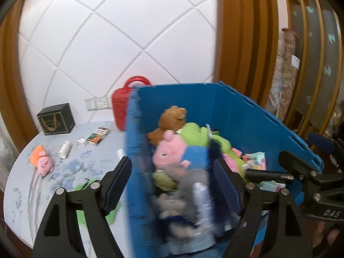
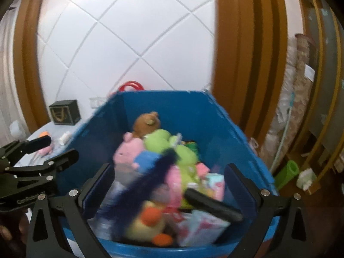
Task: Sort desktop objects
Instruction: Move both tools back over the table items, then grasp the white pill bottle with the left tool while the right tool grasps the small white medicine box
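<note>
Now both grippers' fingers gape wide, empty, above toy-crammed blue bin point(image 2: 217, 116)

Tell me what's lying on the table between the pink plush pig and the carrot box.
A white bottle lies between the pink plush pig and carrot box, seen in the left wrist view.

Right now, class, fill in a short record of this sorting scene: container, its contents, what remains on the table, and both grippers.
container: blue bin
contents: brown bear plush, pink pig plush, green plush, among others
on table: orange-and-pink pig plush, white bottle, black box, red case
left gripper: open, holds nothing
right gripper: open, above the bin
</note>
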